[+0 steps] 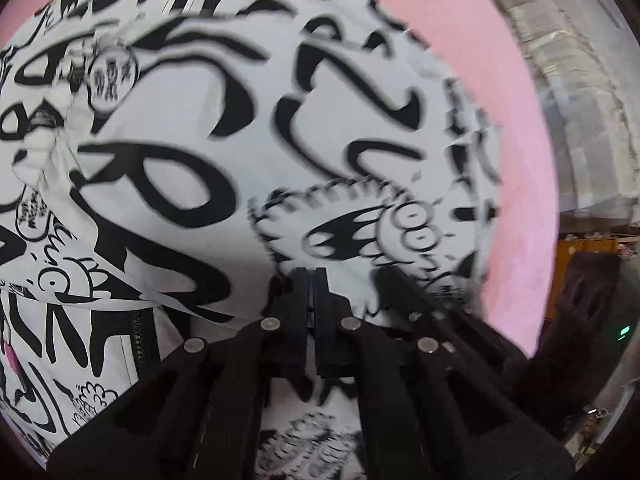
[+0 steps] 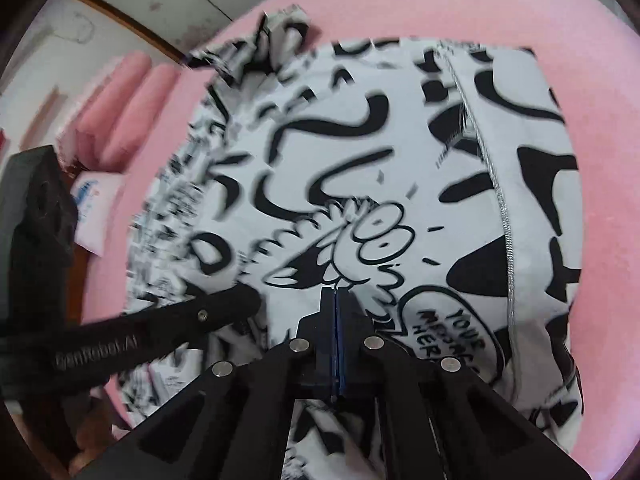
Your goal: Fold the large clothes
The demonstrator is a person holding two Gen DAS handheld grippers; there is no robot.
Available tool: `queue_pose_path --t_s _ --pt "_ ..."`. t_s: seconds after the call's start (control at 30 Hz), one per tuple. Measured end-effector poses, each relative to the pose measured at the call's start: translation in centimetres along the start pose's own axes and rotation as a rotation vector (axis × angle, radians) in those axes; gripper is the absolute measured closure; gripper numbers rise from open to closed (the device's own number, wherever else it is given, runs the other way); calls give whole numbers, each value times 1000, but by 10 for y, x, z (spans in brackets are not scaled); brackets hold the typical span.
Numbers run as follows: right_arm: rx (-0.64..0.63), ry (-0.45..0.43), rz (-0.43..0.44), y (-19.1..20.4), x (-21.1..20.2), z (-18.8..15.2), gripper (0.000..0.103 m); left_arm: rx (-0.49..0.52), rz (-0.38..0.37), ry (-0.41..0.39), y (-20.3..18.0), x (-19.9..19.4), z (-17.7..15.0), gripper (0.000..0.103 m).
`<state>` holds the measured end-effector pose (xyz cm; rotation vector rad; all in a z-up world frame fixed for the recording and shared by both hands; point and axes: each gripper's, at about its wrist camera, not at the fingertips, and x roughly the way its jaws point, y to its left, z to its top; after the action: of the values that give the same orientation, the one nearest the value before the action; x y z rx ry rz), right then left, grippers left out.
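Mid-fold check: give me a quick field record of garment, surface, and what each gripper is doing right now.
garment: black-and-white graphic print garment, spread out, zipper visible
surface: pink bed cover beneath it
left gripper: fingers together, tips at the fabric; grip on cloth unclear
right gripper: fingers together, tips at the fabric; grip unclear
spacing: the two grippers are close together, side by side
image: motion blur in both views

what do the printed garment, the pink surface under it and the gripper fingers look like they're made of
Garment: thin woven or knit cloth, matte, judging by soft creases and a stitched seam; a zipper shows in the left wrist view. Pink surface: matte, slightly fuzzy fabric, probably bedding. Left gripper and right gripper: black rigid plastic, likely moulded or printed, with shiny metal pins.
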<state>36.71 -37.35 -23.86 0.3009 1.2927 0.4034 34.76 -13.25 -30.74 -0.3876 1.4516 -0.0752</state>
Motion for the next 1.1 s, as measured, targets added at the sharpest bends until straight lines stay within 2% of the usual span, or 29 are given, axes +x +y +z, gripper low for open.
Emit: queue_pose_path --t_s 0.13,0.2,0.27,0.33,0.37,0.4,0.43,0.53,0.6,0.67,0.73,0.8,0.83,0.87,0.93,1.03,1.1 --pt "0 25 -43 -9 5 3 102 36 131 -16 8 2 -4 103" --pt "10 10 -86 -18 -4 3 102 93 256 -70 13 -12 -6 103" --pt "6 -14 -154 -31 -19 0 102 112 328 -92 27 -19 -7 103" --pt "11 -31 -202 -46 -32 -5 102 91 391 -91 46 -22 -6 103" --pt "20 -37 -193 -54 -37 -5 102 76 438 -80 57 -20 -5 103" --pt "24 -39 -187 -59 -39 -7 102 54 536 -46 74 -15 -2 103" --pt "13 -37 -195 -64 -39 -7 102 33 580 -25 85 -11 -2 103" --pt "13 -19 -213 -64 -33 -5 102 -61 498 -36 107 -15 0 103" --pt "9 -21 -227 -55 -35 -2 103 -71 491 -55 106 -25 -2 103" --pt "-21 -55 -197 -41 -45 2 103 -65 486 -90 98 -38 -5 103" --pt "-43 -86 -150 -30 -51 4 103 -83 401 -126 89 -55 -10 103" --pt "-56 -101 -116 -20 -55 9 103 -87 254 -163 74 -69 -13 103" --pt "-52 -100 -94 -17 -53 12 103 -81 205 -172 68 -73 -13 103" --pt "-47 -99 -79 -14 -51 16 103 -66 122 -186 57 -74 -11 103" --pt "-33 -86 -50 -12 -42 22 103 -24 23 -185 36 -67 3 103" --pt "-19 -74 -13 -9 -24 33 103 12 -22 -177 14 -42 32 103" --pt "-36 -58 -13 -3 -11 39 103 4 12 -165 4 -16 54 103"
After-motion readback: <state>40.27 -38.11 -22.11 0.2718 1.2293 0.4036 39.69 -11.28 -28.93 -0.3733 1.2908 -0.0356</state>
